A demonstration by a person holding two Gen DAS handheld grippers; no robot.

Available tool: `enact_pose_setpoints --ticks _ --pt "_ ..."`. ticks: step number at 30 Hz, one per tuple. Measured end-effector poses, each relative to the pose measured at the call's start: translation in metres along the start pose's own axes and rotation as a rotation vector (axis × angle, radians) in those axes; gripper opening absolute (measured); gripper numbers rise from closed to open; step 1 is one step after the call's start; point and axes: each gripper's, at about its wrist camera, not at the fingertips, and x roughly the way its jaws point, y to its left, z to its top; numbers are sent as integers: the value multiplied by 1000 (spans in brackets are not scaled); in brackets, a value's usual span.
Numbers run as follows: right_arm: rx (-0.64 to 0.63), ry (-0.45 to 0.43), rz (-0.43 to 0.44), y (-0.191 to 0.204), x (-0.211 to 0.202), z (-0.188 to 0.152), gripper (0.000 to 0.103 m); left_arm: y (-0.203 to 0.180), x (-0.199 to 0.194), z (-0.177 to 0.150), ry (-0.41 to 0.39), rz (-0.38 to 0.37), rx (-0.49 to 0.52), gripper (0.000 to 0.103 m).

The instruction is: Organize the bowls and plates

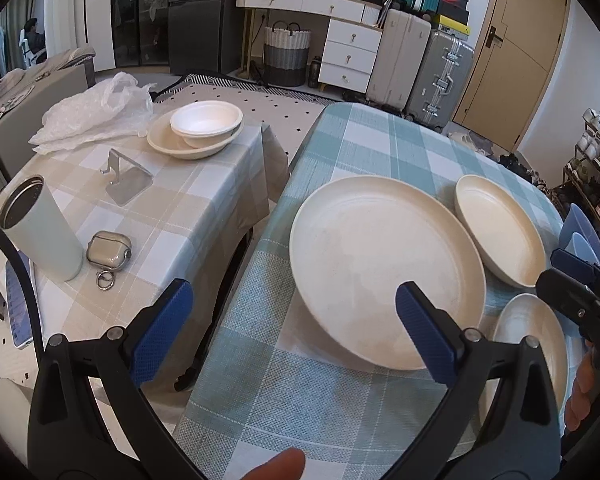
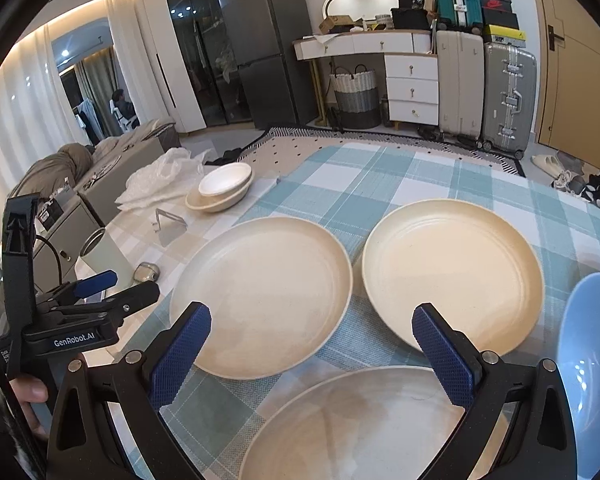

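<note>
Even, soft indoor light, moderately bright. Cove strip (image 2: pixel 80 10) glows warm along ceiling, upper left of right wrist view. Glare spots on blue bowl (image 2: pixel 580 368). Faint shadows under plates. Strong fisheye bending, black vignette at corners. Focus sharp overall; no motion blur.

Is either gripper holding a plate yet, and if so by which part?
Nothing is held. The left gripper and right gripper both have their jaws wide open above the cream plates, gripping none.
</note>
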Motion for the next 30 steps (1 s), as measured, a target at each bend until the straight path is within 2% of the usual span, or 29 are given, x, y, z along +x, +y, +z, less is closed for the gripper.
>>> enact_pose_setpoints --ticks 9,16,20,26,30 --pt "15 76 -8 1 36 -1 103 18 23 -4 58 -22 -57 101" --pt "5 119 14 7 51 -1 102 16 32 -7 80 -28 -53 101" --pt "6 159 27 10 61 0 93 13 36 -9 87 -30 -50 100" --pt "27 199 -4 6 75 -1 89 14 41 -11 98 -49 -53 89" --pt "29 224 -17 3 84 -1 85 16 45 -12 108 -61 -54 77"
